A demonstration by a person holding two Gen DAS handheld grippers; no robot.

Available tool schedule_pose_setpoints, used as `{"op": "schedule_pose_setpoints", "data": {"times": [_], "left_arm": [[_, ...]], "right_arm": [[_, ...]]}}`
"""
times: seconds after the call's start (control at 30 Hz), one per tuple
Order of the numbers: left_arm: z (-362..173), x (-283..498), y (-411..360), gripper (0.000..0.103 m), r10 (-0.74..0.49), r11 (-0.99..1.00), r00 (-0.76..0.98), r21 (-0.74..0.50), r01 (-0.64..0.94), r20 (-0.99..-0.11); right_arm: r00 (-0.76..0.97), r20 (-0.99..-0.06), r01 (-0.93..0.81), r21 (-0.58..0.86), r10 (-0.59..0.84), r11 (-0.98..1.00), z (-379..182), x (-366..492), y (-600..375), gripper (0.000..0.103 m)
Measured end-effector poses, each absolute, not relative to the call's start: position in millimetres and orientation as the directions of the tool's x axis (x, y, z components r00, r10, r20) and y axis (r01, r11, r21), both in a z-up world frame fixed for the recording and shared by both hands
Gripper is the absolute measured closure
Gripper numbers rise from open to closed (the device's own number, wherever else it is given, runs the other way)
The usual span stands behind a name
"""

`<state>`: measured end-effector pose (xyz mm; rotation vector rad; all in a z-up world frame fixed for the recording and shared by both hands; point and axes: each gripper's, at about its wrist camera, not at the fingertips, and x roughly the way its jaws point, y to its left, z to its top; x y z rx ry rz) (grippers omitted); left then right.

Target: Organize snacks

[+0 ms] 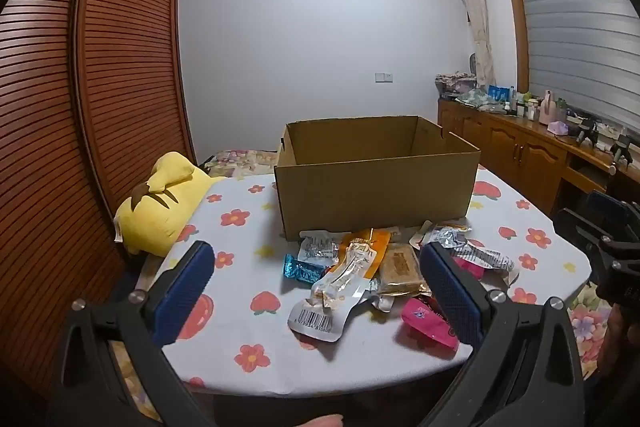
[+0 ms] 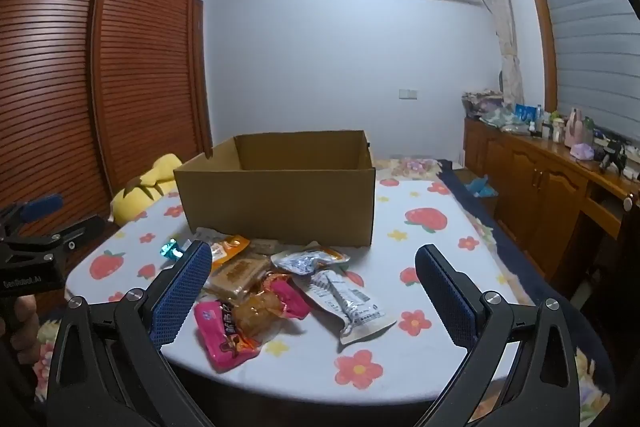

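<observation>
Both grippers, left gripper (image 1: pixel 316 291) and right gripper (image 2: pixel 314 291), are hovering with jaws wide apart, holding nothing, over the snack packets (image 1: pixel 384 267) lying heaped on the floral tablecloth (image 1: pixel 240 327) just in front of the open cardboard box (image 1: pixel 376 187).

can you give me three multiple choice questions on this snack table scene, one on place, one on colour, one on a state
1. Where does the snack pile lie relative to the cardboard box?
A. inside it
B. on the table in front of it
C. behind it

2. What colour is the plush toy beside the box?
A. yellow
B. green
C. white

3. How is the left gripper?
A. shut on a packet
B. shut on nothing
C. open, holding nothing

Answers:
1 B, the packets lie on the flowered cloth against the box's near wall.
2 A, its body is yellow with brown marks.
3 C, its fingers stand wide apart over the pile.
</observation>
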<state>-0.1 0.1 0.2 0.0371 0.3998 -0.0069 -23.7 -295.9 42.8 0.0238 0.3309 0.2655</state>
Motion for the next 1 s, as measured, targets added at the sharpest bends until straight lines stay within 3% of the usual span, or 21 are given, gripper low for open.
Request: {"op": "schedule_pose_setpoints", "data": {"times": [1.0], "left_arm": [[-3.9,-3.9,-4.5,0.000,0.003,0.999,0.923,0.052,0.018,-0.385]], "right_arm": [[0.915,-0.321,-0.237,0.061,0.244,0.970,45.2,-26.8,-299.5,0.000]]}}
